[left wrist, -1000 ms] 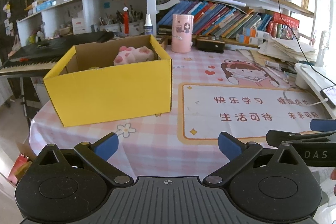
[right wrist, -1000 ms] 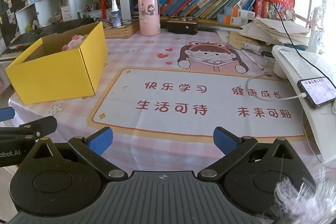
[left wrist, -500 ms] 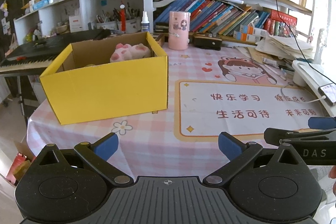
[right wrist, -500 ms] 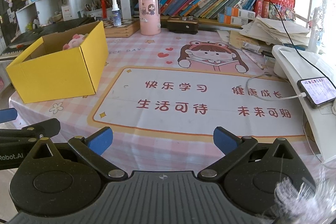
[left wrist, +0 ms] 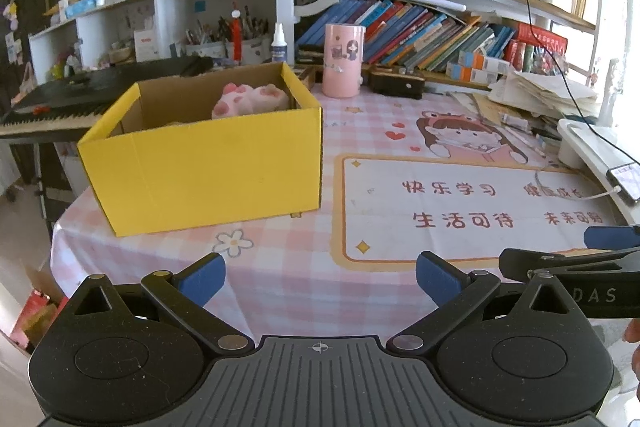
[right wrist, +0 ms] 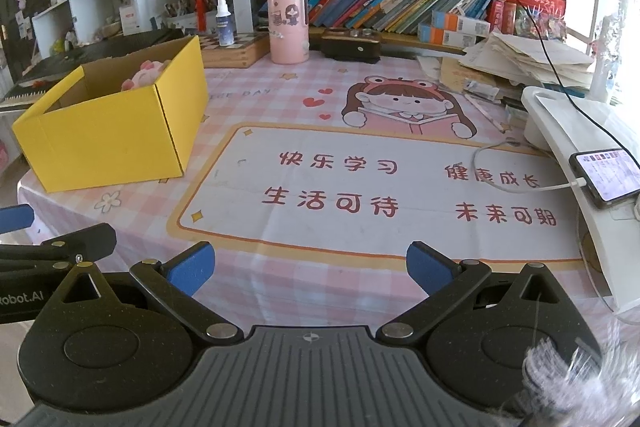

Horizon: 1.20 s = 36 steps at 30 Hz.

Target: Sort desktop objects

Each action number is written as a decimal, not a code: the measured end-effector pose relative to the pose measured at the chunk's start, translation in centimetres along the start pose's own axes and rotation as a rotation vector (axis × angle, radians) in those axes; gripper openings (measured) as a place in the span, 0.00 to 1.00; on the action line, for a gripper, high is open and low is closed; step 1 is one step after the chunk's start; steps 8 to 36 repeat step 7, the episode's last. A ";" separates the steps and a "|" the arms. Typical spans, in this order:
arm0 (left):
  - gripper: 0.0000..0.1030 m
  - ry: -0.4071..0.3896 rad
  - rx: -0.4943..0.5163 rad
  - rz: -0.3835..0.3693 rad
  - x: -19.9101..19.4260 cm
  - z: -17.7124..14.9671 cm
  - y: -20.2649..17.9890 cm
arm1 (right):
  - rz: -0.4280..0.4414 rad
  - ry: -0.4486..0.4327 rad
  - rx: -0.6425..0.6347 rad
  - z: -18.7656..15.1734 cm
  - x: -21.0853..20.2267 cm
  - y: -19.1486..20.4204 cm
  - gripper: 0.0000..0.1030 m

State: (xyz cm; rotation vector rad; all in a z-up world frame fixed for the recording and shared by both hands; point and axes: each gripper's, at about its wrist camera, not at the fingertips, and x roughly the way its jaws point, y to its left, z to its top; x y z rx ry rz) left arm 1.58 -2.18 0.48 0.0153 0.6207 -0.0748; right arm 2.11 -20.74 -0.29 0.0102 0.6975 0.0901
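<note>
A yellow cardboard box [left wrist: 208,171] stands open on the left of the pink checked table; it shows in the right wrist view [right wrist: 108,135] too. A pink plush toy [left wrist: 250,99] lies inside it, partly hidden by the box wall [right wrist: 146,75]. My left gripper [left wrist: 320,277] is open and empty at the table's near edge, in front of the box. My right gripper [right wrist: 310,267] is open and empty over the near edge of the white printed mat [right wrist: 380,187]. Each gripper's fingers show at the side of the other's view.
A pink cylinder cup [right wrist: 288,25], a dark case [right wrist: 350,47] and a wooden chess box [right wrist: 236,49] stand at the back. A phone on a cable [right wrist: 606,177] rests on a white stand [right wrist: 580,131] at the right. Papers and bookshelves lie behind; a keyboard [left wrist: 80,91] is left.
The left gripper has drawn back and risen slightly, so the box sits a little farther off. The right gripper has hardly moved. Both stay open.
</note>
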 end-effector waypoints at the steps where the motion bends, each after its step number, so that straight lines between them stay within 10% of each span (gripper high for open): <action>1: 1.00 -0.005 0.001 -0.003 0.0 0.0 0.0 | 0.000 0.002 -0.001 0.0 0.0 0.0 1.00; 36: 1.00 -0.003 -0.002 0.002 0.2 0.1 0.0 | 0.002 0.016 -0.003 0.2 0.5 0.2 1.00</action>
